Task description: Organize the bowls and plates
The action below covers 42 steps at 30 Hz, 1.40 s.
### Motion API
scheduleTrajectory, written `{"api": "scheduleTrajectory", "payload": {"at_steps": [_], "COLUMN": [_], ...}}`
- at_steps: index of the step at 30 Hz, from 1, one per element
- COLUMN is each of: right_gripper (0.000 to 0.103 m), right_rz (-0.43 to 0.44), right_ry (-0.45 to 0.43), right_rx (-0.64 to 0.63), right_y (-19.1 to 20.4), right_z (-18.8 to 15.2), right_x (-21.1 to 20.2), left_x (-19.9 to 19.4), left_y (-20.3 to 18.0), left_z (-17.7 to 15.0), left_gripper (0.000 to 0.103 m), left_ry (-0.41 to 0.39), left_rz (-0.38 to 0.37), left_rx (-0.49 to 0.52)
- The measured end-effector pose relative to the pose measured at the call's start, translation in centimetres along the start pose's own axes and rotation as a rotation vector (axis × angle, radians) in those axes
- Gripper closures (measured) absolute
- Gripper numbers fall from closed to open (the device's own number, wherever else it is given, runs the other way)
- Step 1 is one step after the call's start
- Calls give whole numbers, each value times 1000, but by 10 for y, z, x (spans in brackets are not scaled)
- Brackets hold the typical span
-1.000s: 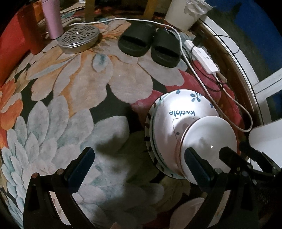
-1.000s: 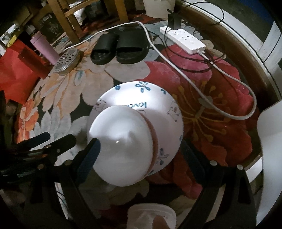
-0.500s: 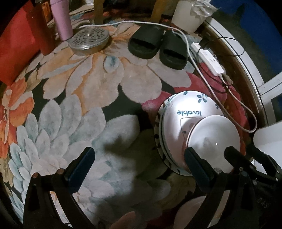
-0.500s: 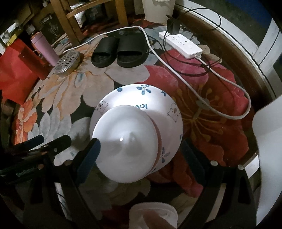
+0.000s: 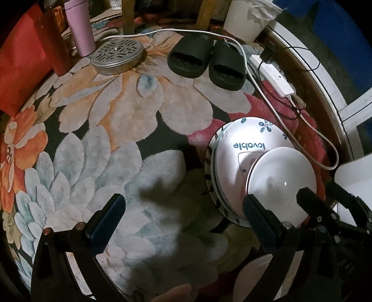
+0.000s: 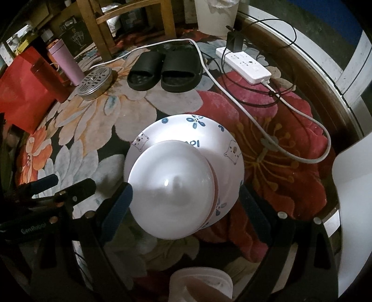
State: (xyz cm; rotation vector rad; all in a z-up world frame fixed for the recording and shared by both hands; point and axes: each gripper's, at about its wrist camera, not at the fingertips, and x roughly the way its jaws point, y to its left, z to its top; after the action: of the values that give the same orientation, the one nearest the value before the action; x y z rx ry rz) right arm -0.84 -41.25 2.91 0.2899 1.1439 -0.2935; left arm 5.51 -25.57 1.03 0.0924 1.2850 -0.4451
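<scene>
A stack of dishes sits on a glass table over a floral rug. A white plate with blue flowers and the word "lovable" lies on top of other plates. A plain white bowl rests on it. My right gripper is open, its fingers on either side of the bowl, apart from it. My left gripper is open and empty to the left of the stack; its right finger is by the stack's near edge.
Black slippers, a white power strip with cables, a round metal tin, a pink bottle and a red bag lie beyond the glass. A white bin stands at the back.
Both grippers have drawn back and up a little, so more of the far room shows. The stack has not moved. Both grippers stay open.
</scene>
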Motion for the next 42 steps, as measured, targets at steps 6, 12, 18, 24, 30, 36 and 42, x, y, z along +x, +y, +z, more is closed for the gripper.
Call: {"api": "scheduleTrajectory", "payload": {"at_steps": [6,12,18,24,30,36,42], "right_gripper": [9,9,9,9,9,9,9], "right_rz": [2,0,1,0,1,4,7], "right_ry": [-8,-8,-12,-13,-14,-13,-14], "right_rx": [-13,-13,-15,-16,-16,-22,-25], "right_y": [2,3,4,5,5,7,10], "right_z": [1,0,1,0,0,-1,-2], "right_x": [-2,-3,-3,-5,-5,-6,-7], "left_x": [0,0,-1,-2,-4,-4,-5], "left_y": [1,1,1,1,3,3,3], "left_z": [-1,-1,0,-1,0,0,-1], "left_gripper": [2,2,2,2,2,2,2], "left_ry": [0,-8,-13,-16,-18,-19,-22], "left_rz": [3,3,4,4,0,-4,-7], "left_rx": [4,3,3,5,8,7,12]}}
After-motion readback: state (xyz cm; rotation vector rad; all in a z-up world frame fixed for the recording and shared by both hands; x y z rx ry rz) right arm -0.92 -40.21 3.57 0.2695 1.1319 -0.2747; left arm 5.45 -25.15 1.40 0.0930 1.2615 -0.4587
